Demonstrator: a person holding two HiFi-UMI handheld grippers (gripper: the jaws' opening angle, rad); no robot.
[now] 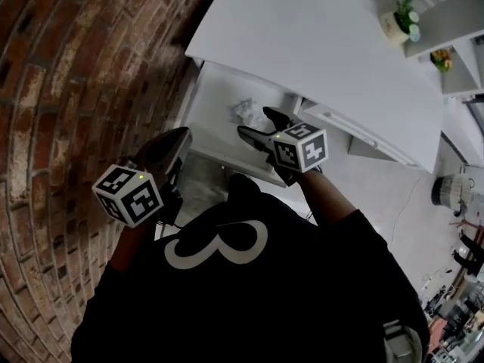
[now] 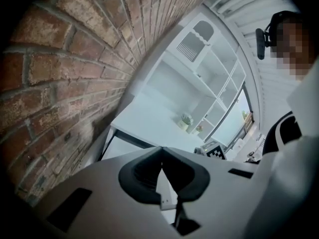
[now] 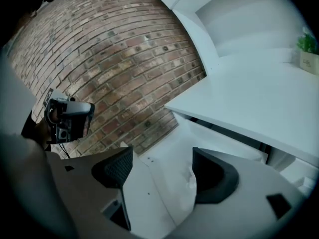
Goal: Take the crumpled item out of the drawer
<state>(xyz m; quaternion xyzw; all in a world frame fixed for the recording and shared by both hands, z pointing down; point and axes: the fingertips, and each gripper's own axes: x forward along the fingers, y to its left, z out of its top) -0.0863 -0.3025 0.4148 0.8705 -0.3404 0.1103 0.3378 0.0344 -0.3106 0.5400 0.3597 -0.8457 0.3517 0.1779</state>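
Right gripper (image 1: pixel 255 122) (image 3: pixel 162 176) is over the open drawer (image 1: pixel 212 104) with its jaws spread wide and nothing clamped. The crumpled item (image 1: pixel 243 110) (image 3: pixel 192 183), a white scrunched wad, lies on the drawer floor in the far half, toward the right side. In the right gripper view it sits in the gap, right up against the right-hand pad. Can't tell if it actually touches.

Left gripper (image 1: pixel 181 133) (image 2: pixel 161 158) hangs back at the drawer's near left corner, close to the brick wall (image 1: pixel 68 89). Its jaw tips are pressed together with nothing between them.

Writing-wise there's not much. Each gripper has a marker cube (image 1: pixel 302 146) with black and white square codes, no letters. The black shirt (image 1: pixel 227 293) has a big white figure that looks like a 3, maybe an 8. The pot's label is too small to read.

Further out, the white desk top (image 1: pixel 318 44) overhangs the drawer's back edge. A potted plant (image 1: pixel 401 20) (image 3: pixel 308 51) stands at the desk's far right corner, and a white shelving unit (image 2: pixel 199 68) rises behind the desk.
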